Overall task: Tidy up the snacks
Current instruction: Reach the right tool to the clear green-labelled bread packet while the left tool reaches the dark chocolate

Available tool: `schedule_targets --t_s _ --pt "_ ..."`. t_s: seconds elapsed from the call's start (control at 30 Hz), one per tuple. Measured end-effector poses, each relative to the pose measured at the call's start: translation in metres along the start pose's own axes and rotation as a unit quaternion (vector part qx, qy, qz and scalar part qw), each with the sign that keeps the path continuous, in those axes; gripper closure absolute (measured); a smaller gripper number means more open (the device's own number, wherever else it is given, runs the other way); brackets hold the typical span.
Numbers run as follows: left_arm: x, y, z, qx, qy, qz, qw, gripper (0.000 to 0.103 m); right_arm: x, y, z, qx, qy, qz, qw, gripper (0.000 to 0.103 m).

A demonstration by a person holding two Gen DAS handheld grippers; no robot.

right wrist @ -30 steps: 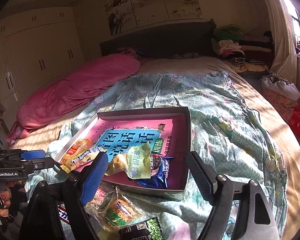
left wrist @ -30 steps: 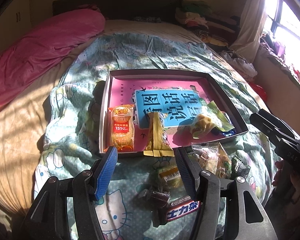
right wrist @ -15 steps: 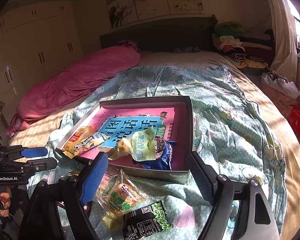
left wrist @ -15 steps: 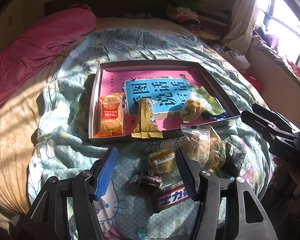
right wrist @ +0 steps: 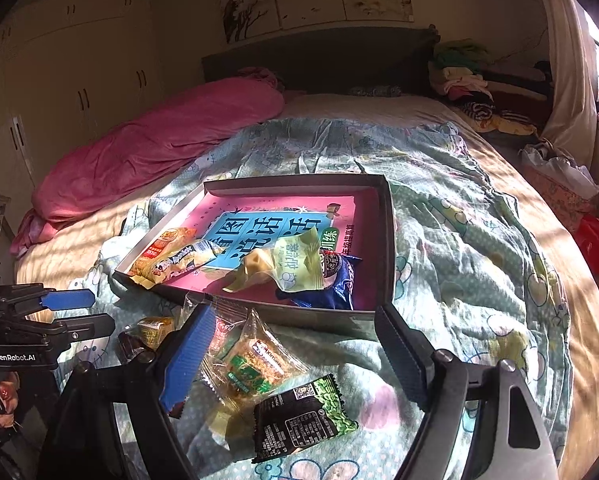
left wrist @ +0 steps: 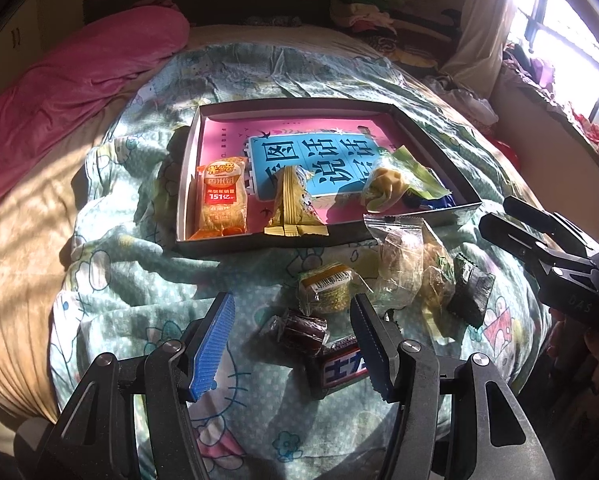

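Both grippers hang spread and empty over the rumpled quilt (right wrist: 459, 216). A crinkly dark candy (left wrist: 299, 330) lies between the left gripper's (left wrist: 291, 344) ribbed blue pads; a glossy black packet (right wrist: 299, 420) lies between the right gripper's (right wrist: 295, 356). Flat grey tray (right wrist: 385, 240) beyond

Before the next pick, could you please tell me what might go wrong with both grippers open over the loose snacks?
1. The clear crinkly packets overlap the black-and-green packet, so the right gripper may pinch two.
2. The dark wrapped candy touches the black chocolate bar; the left gripper may nudge either.
3. The shallow grey tray sits on rumpled quilt and may tip.
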State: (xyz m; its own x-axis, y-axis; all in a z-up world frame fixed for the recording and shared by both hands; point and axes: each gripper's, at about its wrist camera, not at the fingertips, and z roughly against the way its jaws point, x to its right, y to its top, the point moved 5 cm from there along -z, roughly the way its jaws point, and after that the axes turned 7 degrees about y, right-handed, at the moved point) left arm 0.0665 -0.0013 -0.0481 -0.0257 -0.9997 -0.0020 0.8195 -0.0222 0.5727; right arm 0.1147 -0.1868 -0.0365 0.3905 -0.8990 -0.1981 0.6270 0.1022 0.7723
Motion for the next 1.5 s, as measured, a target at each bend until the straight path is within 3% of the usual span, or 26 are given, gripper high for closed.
schedule_targets --t_s 0.43,1.2,1.5 --pt "0.002 -0.012 -0.012 -0.027 0.001 0.0 0.9996 0.041 -0.013 -0.016 -0.003 -0.032 0.009 0.016 0.999 0.022" --pt "0.005 -0.022 -0.025 -0.054 -0.003 0.001 0.9985 0.041 -0.045 -0.041 -0.024 -0.099 0.011 0.099 0.99 0.022" --pt "-0.001 -0.02 -0.032 -0.055 -0.005 0.011 0.9984 0.041 -0.04 -0.045 -0.04 -0.114 -0.015 0.125 0.985 0.022"
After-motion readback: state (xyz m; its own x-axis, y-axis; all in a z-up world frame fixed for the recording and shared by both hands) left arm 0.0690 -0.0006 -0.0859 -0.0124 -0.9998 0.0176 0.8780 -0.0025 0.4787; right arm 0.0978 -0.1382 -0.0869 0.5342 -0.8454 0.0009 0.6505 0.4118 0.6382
